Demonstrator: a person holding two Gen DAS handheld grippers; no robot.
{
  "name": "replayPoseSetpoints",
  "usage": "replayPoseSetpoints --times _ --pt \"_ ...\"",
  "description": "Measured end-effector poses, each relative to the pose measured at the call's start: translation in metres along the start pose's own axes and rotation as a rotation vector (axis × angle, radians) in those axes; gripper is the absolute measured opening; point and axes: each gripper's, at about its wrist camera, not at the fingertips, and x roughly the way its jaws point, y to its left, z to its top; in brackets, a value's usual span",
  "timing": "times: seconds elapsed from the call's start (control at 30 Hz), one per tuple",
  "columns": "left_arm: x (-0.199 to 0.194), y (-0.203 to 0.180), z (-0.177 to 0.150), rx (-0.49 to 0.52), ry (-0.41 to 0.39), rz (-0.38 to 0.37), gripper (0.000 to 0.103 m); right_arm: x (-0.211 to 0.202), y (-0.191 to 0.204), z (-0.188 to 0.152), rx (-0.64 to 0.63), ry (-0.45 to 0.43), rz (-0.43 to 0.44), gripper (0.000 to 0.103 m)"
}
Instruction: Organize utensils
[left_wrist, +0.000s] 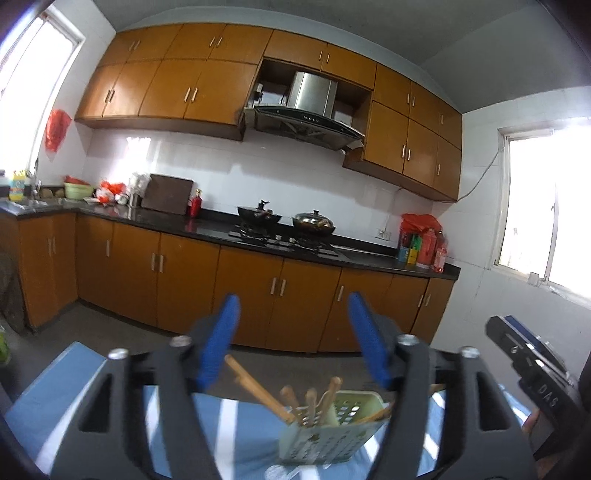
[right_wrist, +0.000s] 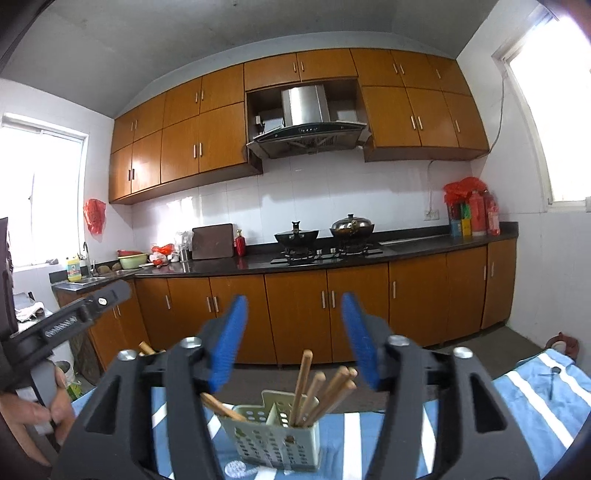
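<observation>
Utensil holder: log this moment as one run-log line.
left gripper open, empty | right gripper open, empty | utensil holder upright on striped cloth | chopsticks standing inside

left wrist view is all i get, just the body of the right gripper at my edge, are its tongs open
Observer: Yes. The right tongs stand open with nothing between them. The utensil holder sits lower, beyond them.
Operator: anything further right on the cloth
Observer: A small dark red object shows at the far right corner of the striped cloth. I cannot tell what it is.
Operator: what's holding my gripper
Observer: A hand grips the handle of the left gripper.
</observation>
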Motion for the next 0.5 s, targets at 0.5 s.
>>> replayPoseSetpoints --times 0.5 --pt "-0.145 0.000 -0.068 0.174 0.025 0.104 0.099 -0.095 0.022 -0.049 -0.057 0.103 -0.052 0.101"
